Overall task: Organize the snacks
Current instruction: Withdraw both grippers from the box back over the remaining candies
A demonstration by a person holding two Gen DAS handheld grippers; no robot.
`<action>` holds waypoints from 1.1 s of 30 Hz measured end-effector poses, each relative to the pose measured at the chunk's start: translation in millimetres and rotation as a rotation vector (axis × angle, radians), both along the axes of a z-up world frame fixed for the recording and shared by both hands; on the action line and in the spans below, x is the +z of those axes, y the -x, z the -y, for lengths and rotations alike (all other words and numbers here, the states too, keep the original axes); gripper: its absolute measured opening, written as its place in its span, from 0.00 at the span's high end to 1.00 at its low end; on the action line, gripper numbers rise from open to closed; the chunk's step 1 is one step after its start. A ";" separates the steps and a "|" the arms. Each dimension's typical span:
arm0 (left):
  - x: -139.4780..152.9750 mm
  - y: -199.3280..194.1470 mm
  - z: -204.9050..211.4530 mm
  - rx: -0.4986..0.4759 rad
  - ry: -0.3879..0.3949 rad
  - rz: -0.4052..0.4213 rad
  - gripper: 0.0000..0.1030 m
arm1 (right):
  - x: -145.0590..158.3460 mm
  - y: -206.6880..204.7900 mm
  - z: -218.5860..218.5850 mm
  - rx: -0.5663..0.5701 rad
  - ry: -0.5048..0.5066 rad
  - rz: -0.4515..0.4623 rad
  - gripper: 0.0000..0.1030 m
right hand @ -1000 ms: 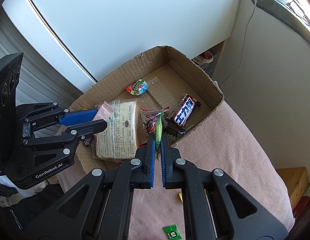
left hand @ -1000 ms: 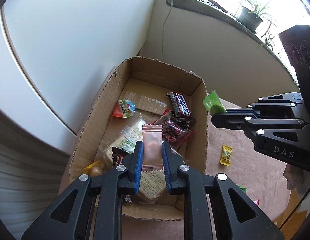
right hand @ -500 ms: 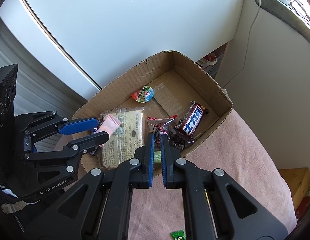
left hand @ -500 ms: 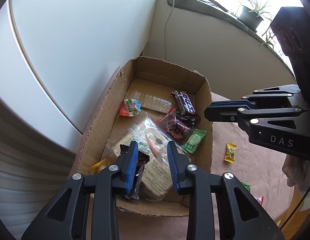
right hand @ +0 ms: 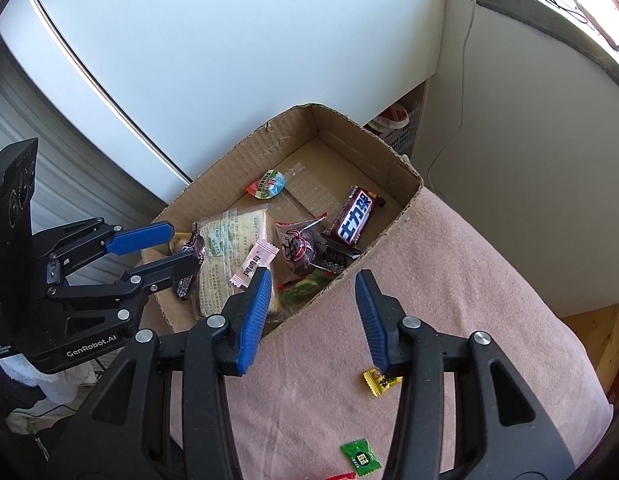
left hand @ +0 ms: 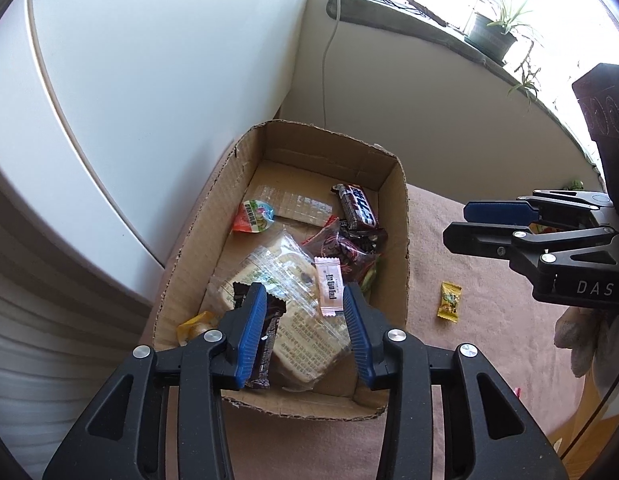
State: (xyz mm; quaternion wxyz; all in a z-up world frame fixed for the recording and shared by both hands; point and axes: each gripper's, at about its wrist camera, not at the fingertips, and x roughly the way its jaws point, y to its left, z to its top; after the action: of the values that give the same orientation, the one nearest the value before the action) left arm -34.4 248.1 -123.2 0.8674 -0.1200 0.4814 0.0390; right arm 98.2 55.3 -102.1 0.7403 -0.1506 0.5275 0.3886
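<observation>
Pink cloth surface (right hand: 449, 280): soft fabric carrying the box and the loose sweets; it may bunch under a dragged fingertip.
Left gripper (left hand: 305, 320): fingers wide apart, holding nothing, over the near end of the cardboard box (left hand: 403, 240).
Right gripper (right hand: 315, 314): fingers wide apart, holding nothing, over the cloth just outside the box's near wall.
Green candy (right hand: 360, 457): on the cloth at the near edge; judged light, crinkly, slippery; pinch across the body, not the twisted ends.
Yellow candy (right hand: 381, 381): on the cloth, beside the right finger; same handling.
Pink sachet (left hand: 329, 287): inside the box, lying on the clear-wrapped cracker pack (left hand: 293, 312); flat, limp.
Cracker pack: probably brittle; grip lightly at an edge.
Chocolate bar (right hand: 355, 217): towards the box's far right corner; stiffer, glossy wrapper.
Room: white panel behind the box, window ledge with a potted plant (left hand: 493, 32) beyond.
</observation>
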 end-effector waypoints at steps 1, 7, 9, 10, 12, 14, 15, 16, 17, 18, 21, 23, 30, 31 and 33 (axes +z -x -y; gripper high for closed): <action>0.2 0.5 3.6 -0.010 0.000 0.000 0.63 | 2.5 0.8 7.6 -0.015 -0.016 0.008 0.54; -0.2 1.6 28.9 -0.069 0.008 -0.002 0.63 | 9.5 5.3 53.7 -0.078 -0.027 0.008 0.29; -1.0 1.5 38.8 -0.088 0.015 -0.003 0.63 | 8.1 8.3 70.3 -0.112 -0.008 0.004 0.28; -1.5 1.6 43.8 -0.098 0.019 -0.004 0.63 | 6.6 10.9 78.8 -0.125 -0.004 -0.003 0.28; -3.9 0.6 54.1 -0.121 0.026 -0.011 0.63 | 2.7 17.9 95.6 -0.144 0.000 -0.013 0.28; -7.2 0.8 65.6 -0.148 0.031 -0.018 0.63 | -1.2 28.5 111.3 -0.147 0.017 -0.007 0.28; -8.8 0.6 71.7 -0.162 0.033 -0.022 0.63 | -3.5 35.2 118.3 -0.142 0.029 -0.002 0.28; -10.5 0.8 77.7 -0.176 0.037 -0.026 0.63 | -6.3 42.3 125.0 -0.136 0.038 -0.002 0.28; -12.2 1.2 83.7 -0.191 0.041 -0.031 0.63 | -10.0 49.3 130.4 -0.128 0.047 -0.008 0.28; -14.1 2.0 89.5 -0.205 0.045 -0.036 0.63 | -14.7 56.7 135.6 -0.118 0.059 -0.019 0.28; -21.0 3.8 106.1 -0.247 0.065 -0.055 0.63 | -32.7 78.8 146.5 -0.083 0.094 -0.059 0.28; -25.7 4.3 118.8 -0.274 0.068 -0.070 0.63 | -45.8 91.2 152.2 -0.072 0.107 -0.093 0.29; -45.9 -2.5 149.9 -0.336 0.088 -0.128 0.63 | -75.7 114.9 166.8 -0.092 0.138 -0.137 0.38; -47.5 -5.6 151.6 -0.335 0.094 -0.132 0.63 | -78.3 117.0 166.6 -0.089 0.145 -0.133 0.38; -50.3 -12.6 156.0 -0.331 0.094 -0.141 0.63 | -82.0 119.9 166.8 -0.089 0.147 -0.134 0.38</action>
State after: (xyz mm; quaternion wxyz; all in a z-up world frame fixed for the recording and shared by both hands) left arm -21.8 92.1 -173.4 0.8195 -0.0765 0.5555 -0.1182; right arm -21.7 -111.5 -184.1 0.7069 -0.1544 0.6091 0.3248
